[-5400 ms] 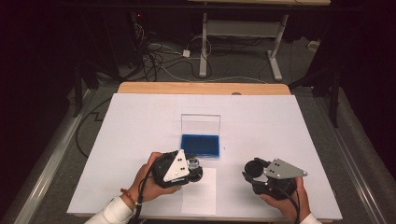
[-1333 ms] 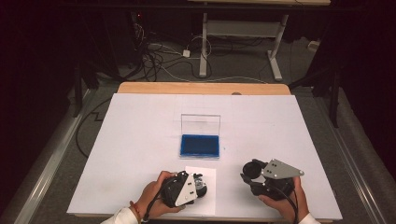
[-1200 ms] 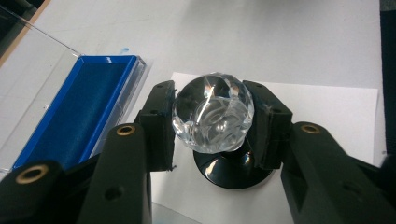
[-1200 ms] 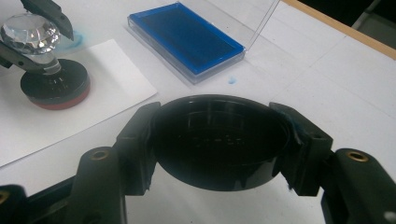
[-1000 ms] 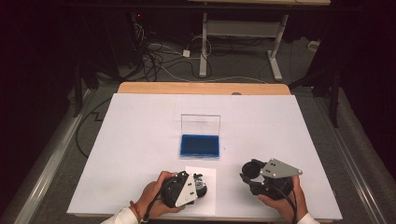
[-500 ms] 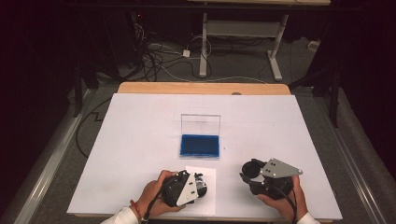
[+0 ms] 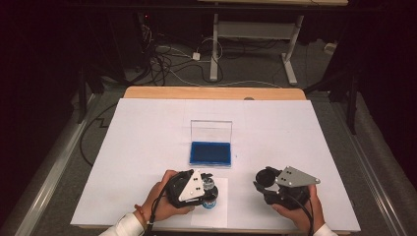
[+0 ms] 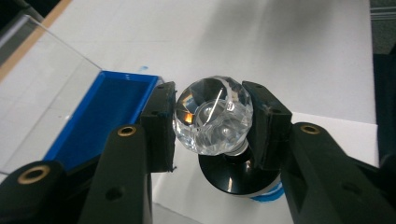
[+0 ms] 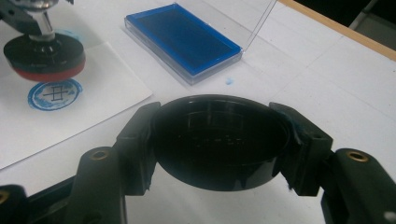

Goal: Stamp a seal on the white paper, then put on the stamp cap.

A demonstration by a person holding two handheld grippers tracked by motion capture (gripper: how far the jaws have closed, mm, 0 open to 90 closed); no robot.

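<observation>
A stamp with a faceted clear knob (image 8: pixel 212 114) and a round black base (image 8: pixel 233 175) hangs just above a small white paper (image 7: pixel 210 216). My left gripper (image 8: pixel 212 121) is shut on the knob; the high view shows this gripper (image 7: pixel 205 189) at the table's front middle. A round blue print (image 9: pixel 55 93) lies on the paper under the lifted stamp (image 9: pixel 44 51). My right gripper (image 9: pixel 219 144) is shut on a round black cap (image 9: pixel 219 140), and it (image 7: pixel 265 179) sits at the front right, apart from the stamp.
A blue ink pad (image 7: pixel 211 153) in a clear case with its lid (image 7: pixel 211 130) standing up lies at the table's middle, just beyond the paper. A white sheet (image 7: pixel 147 128) covers the tabletop. Cables and table legs lie on the floor behind.
My left gripper has risen a little with the stamp, lifting it off the paper and uncovering the blue print. The right gripper has stayed where it was.
</observation>
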